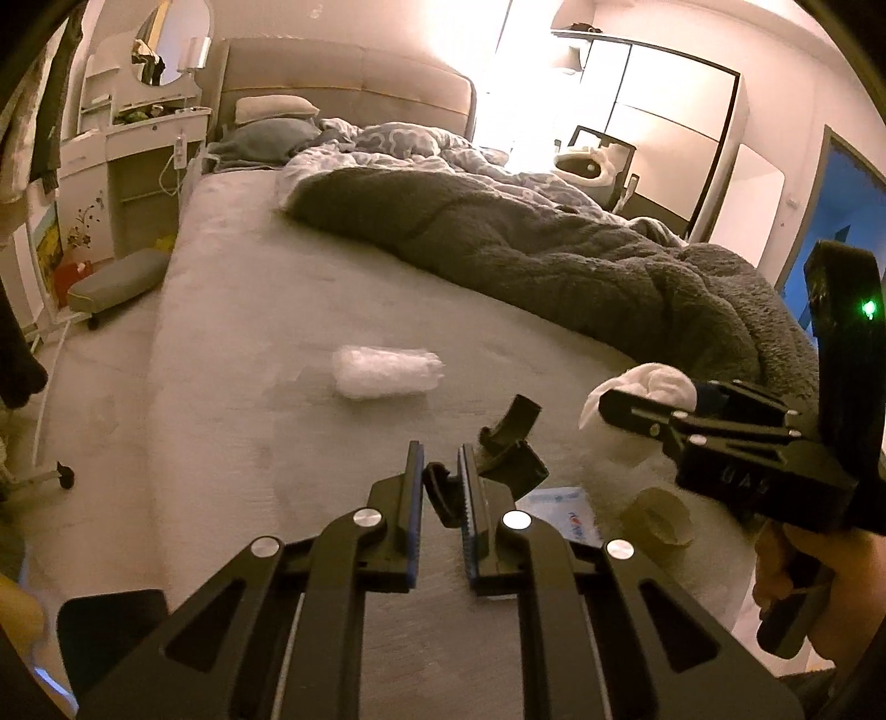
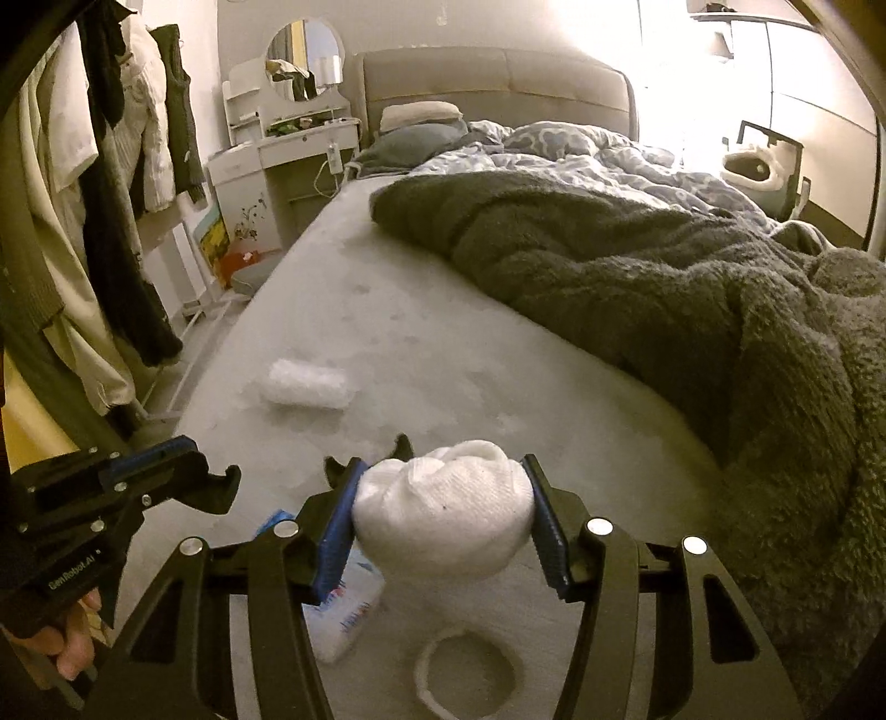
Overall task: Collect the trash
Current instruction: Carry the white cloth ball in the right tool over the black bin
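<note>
Nearest in the right wrist view, a white wad of cloth or tissue (image 2: 443,515) was clamped between the blue pads of the right gripper (image 2: 443,518), raised clear of the bed. Beneath it, on the pale grey bed surface (image 2: 387,332), a cardboard ring (image 2: 462,673) was seen, and just beside it a white packet with blue and red print (image 2: 349,615). In the left wrist view, the left gripper (image 1: 441,482) was closed to a narrow gap, and a small black object (image 1: 437,490) appeared to be pinched between its pads; what the object was could not be told. The person's hand (image 1: 786,576) was seen on the right gripper's handle.

Farther out on the bed surface, well apart from both grippers, a crumpled clear plastic wrapper (image 1: 387,371) was left lying. Beyond it a dark fleece blanket (image 1: 554,255) was heaped across the bed, with a patterned quilt (image 1: 421,149) and pillows (image 1: 271,124) behind it against the headboard (image 1: 343,77). A white dressing table with a mirror (image 1: 166,50) was placed beside the bed.
</note>
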`<act>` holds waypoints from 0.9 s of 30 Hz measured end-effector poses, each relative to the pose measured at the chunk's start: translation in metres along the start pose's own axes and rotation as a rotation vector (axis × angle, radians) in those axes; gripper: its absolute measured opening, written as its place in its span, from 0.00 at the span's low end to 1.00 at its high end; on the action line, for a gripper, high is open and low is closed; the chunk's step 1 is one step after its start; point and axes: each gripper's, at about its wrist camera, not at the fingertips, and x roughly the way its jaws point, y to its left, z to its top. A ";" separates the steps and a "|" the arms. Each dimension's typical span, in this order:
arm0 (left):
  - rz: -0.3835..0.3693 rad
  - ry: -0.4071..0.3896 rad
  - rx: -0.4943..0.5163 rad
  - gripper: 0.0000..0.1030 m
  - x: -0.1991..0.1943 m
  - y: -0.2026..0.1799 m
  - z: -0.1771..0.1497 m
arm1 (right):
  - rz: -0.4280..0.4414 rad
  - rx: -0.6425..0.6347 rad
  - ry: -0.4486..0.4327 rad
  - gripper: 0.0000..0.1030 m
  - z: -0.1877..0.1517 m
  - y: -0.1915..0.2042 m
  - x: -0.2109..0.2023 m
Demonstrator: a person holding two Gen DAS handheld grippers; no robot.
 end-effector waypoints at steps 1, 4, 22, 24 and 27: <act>0.003 -0.001 0.000 0.13 -0.001 0.002 0.000 | 0.003 -0.002 0.000 0.55 0.001 0.003 0.001; 0.020 -0.001 -0.002 0.13 -0.007 0.012 0.000 | 0.013 -0.004 -0.006 0.55 0.005 0.011 0.002; 0.089 0.066 -0.015 0.13 -0.031 0.075 -0.011 | 0.111 -0.059 -0.033 0.55 0.037 0.095 0.016; 0.099 0.074 -0.022 0.13 -0.033 0.084 -0.014 | 0.123 -0.068 -0.034 0.55 0.040 0.107 0.019; 0.117 0.083 -0.034 0.13 -0.039 0.099 -0.018 | 0.143 -0.080 -0.032 0.55 0.045 0.122 0.024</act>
